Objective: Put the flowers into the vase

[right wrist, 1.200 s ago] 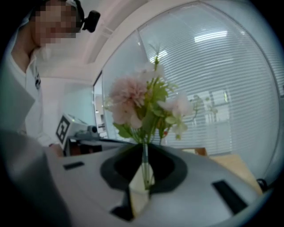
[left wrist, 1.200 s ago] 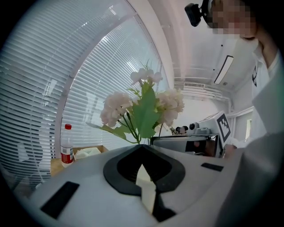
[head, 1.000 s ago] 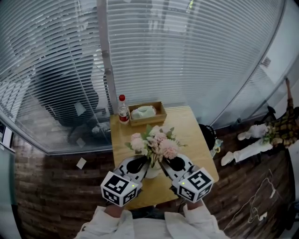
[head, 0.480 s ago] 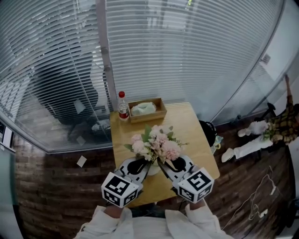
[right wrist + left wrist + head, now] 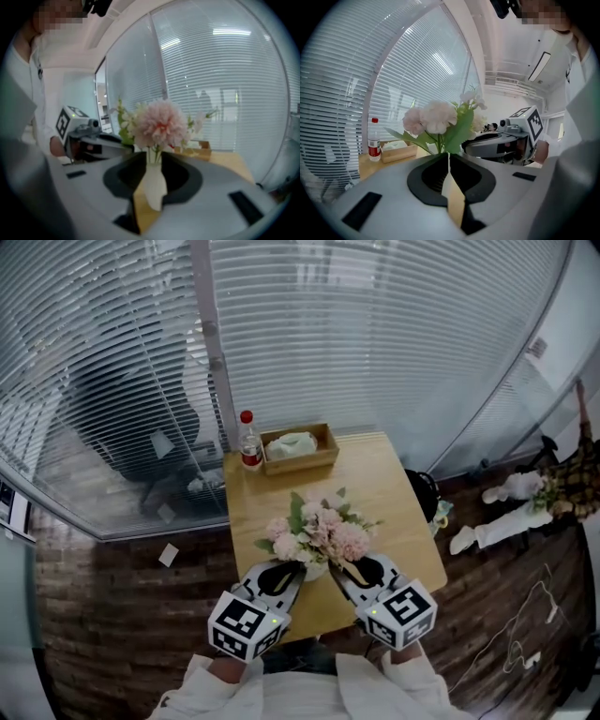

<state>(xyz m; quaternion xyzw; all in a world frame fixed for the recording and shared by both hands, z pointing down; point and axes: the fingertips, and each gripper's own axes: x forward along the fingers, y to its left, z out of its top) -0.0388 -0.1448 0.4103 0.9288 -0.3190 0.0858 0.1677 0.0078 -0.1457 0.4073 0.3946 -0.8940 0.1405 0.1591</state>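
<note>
The right claw point(image 5: 152, 155) has spread around the vase point(image 5: 153, 187), leaving the flowers point(image 5: 159, 124) standing inside, probably finished; the left claw point(image 5: 448, 157) stays pressed together.

Light wooden table point(image 5: 375, 484), smooth, satin; white narrow-necked vase point(image 5: 154, 187), smooth, matt; clear plastic bottle point(image 5: 249, 448), glossy; open wooden box point(image 5: 302, 466), matt.

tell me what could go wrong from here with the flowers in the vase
1. The flowers spread wider than the small white vase, so it looks top-heavy; a nudge might tip it.
2. The right gripper has its jaws apart with the vase showing between them, and the left gripper sits close on the other side; a sideways move could knock it.
3. Leaves reach over both grippers and might snag as they back off.
</note>
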